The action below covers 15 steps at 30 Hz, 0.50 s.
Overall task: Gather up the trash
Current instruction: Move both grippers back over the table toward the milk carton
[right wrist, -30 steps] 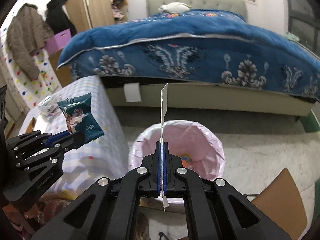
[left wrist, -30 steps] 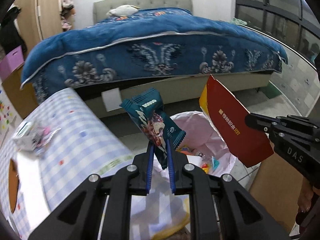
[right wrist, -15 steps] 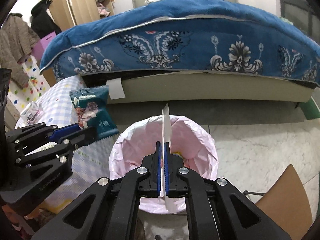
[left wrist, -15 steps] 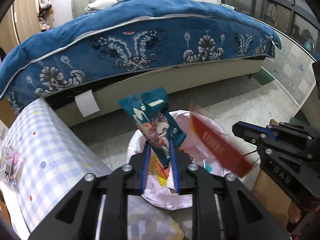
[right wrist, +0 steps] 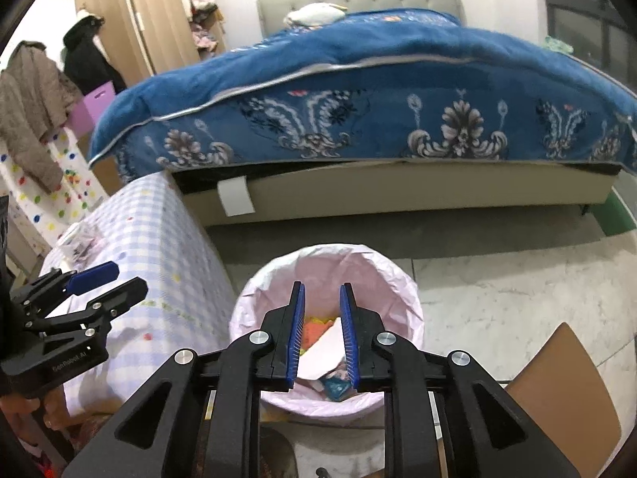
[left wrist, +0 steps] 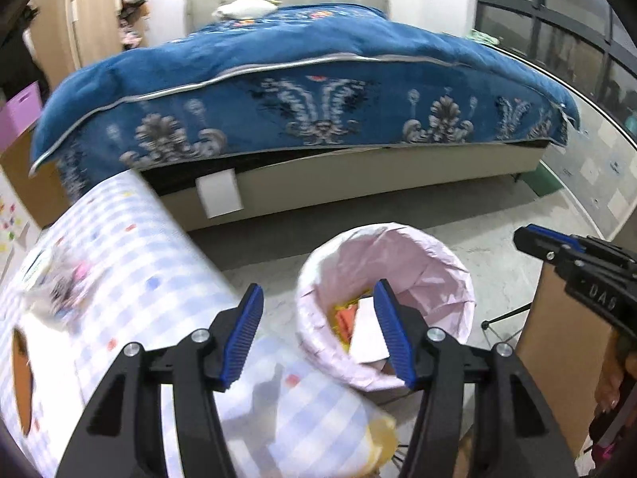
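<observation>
A bin with a pink liner [left wrist: 438, 255] [right wrist: 394, 279] stands on the floor by the table. Inside lie a white card [left wrist: 368, 338] [right wrist: 324, 348], orange scraps [left wrist: 344, 314] and a teal snack packet [right wrist: 336, 387]. My left gripper [left wrist: 318, 330] is open and empty, above the bin's left rim and the table edge. My right gripper [right wrist: 321, 334] is open and empty, right above the bin's opening. A clear wrapper with bits inside [left wrist: 55, 279] [right wrist: 79, 239] lies on the checked tablecloth [left wrist: 131, 263] [right wrist: 159, 231].
A bed with a blue quilt [left wrist: 310, 91] [right wrist: 358, 91] runs across the back. A brown chair [left wrist: 565, 326] [right wrist: 565, 390] stands at the bin's right. Grey carpet [left wrist: 398, 207] lies between bed and bin. Coats [right wrist: 28, 111] hang at the left.
Both grippers opened. The teal packet left my left gripper and the red and white card left my right one; both now lie in the bin. The left gripper swung back left.
</observation>
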Motion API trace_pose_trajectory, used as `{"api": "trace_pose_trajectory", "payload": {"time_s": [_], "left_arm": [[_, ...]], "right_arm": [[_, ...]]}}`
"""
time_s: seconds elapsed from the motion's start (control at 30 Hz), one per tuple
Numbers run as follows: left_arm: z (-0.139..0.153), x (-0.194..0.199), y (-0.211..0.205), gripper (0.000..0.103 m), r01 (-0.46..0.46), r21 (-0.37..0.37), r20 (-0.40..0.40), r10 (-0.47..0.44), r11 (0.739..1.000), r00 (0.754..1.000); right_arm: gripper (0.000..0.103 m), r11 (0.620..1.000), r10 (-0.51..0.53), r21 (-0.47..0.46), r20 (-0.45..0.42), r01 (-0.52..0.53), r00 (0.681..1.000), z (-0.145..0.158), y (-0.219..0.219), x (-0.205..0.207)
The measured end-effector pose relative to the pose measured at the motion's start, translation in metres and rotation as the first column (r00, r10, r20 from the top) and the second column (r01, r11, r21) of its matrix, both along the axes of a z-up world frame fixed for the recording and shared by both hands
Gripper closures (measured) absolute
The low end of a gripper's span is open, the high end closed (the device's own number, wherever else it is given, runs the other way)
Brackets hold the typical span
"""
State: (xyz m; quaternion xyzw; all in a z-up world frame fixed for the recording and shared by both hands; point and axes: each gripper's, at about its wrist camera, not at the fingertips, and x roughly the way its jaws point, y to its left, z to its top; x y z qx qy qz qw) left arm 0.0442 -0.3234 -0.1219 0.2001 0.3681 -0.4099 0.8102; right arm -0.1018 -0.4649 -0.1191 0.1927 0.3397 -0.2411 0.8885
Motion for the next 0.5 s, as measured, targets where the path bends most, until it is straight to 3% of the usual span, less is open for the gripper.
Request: {"api": "trace_pose_trajectory", "payload": {"time_s": [0.23, 0.5], "left_arm": [[0.019, -0.004, 0.062, 0.046, -0.1, -0.027, 0.014, 0.101, 0.995, 0.995], [0.031, 0.004, 0.133, 0.042, -0.218, -0.055, 0.006, 0.219, 0.974, 0.976]], "right_arm": [[0.082, 0.996, 0.087, -0.007, 0.002, -0.087, 0.996, 0.011, 0.043, 0.009], [0.08, 0.969, 0.237, -0.06, -0.033, -0.239, 0.971, 0.025, 0.106, 0.038]]}}
